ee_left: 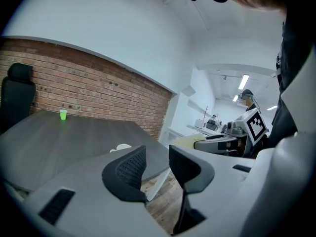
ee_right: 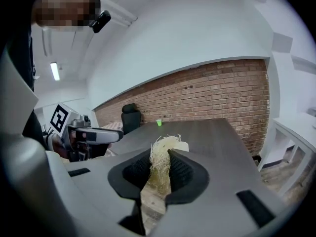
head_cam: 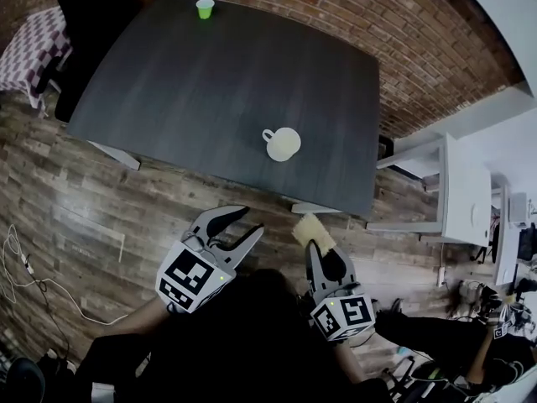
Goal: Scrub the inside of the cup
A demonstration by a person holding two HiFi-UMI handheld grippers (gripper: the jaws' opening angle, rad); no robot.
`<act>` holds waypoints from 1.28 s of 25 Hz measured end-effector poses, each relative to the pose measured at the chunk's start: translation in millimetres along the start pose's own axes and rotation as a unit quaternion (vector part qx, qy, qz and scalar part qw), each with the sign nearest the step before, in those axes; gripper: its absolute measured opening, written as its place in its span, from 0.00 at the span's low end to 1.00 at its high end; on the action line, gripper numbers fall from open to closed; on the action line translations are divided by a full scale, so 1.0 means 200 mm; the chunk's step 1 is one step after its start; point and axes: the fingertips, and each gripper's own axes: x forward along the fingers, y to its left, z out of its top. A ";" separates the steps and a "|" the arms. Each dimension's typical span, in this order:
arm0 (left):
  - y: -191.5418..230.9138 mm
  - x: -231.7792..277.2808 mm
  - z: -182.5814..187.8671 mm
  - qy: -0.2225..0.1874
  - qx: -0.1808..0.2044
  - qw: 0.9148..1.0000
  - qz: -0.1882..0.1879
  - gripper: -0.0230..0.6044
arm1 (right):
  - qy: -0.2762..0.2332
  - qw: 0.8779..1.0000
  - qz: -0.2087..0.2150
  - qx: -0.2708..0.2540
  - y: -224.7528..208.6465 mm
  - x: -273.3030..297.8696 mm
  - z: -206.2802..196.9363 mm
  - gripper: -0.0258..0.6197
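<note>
A wide dark grey table (head_cam: 210, 82) is filling the upper part of the head view, and both grippers are hanging short of its near edge, over the wood-plank floor (head_cam: 75, 217).

The left gripper (head_cam: 237, 227) is holding its jaws well apart; in the left gripper view (ee_left: 157, 164) nothing is standing between them, only table edge and floor showing through the gap. The right gripper (head_cam: 325, 259) is pinching its jaws onto a pale, straw-coloured fibrous scrubber (head_cam: 312, 230), whose frayed end is sticking out past the fingertips (ee_right: 160, 159).

The white ceramic cup with a side handle (head_cam: 282, 143) is sitting upright on the table, close to the near edge, mouth up, handle turned toward the person's left. Nothing is showing inside it.

It is lying ahead of both grippers and apart from each. In the right gripper view it is peeking out just behind the scrubber (ee_right: 183, 146), so the scrubber's long axis is pointing almost straight at it. The open left gripper is sitting on the handle side, which probably suits it for steadying the cup while the right one goes in from above.

A small green plastic cup (head_cam: 205, 7) is standing at the far edge, well apart; its contents cannot be made out.
</note>
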 end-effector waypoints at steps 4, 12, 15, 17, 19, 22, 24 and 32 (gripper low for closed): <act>0.11 0.11 0.05 -0.005 -0.015 1.000 -0.004 0.28 | 0.008 1.000 0.000 0.004 -0.07 0.13 0.04 0.17; 0.33 0.44 0.18 0.004 -0.017 0.999 0.044 0.28 | 0.002 0.998 0.058 0.012 -0.36 0.52 0.21 0.17; 0.39 0.58 0.31 -0.003 -0.015 0.997 0.075 0.28 | -0.009 0.996 0.090 0.002 -0.50 0.66 0.37 0.17; 0.41 0.69 0.41 -0.009 -0.009 0.996 0.089 0.28 | -0.011 0.994 0.107 -0.002 -0.59 0.73 0.47 0.17; 0.42 0.80 0.48 -0.010 -0.006 0.995 0.099 0.28 | -0.011 0.992 0.123 -0.003 -0.67 0.80 0.53 0.17; 0.42 0.93 0.54 -0.008 -0.006 0.994 0.107 0.28 | -0.011 0.990 0.144 -0.004 -0.77 0.87 0.58 0.17; 0.43 1.01 0.56 -0.002 -0.007 0.994 0.114 0.28 | -0.008 0.989 0.150 0.004 -0.86 0.91 0.59 0.17; 0.48 1.20 0.63 0.013 -0.005 0.991 0.130 0.28 | -0.003 0.986 0.167 0.015 -1.04 1.06 0.66 0.17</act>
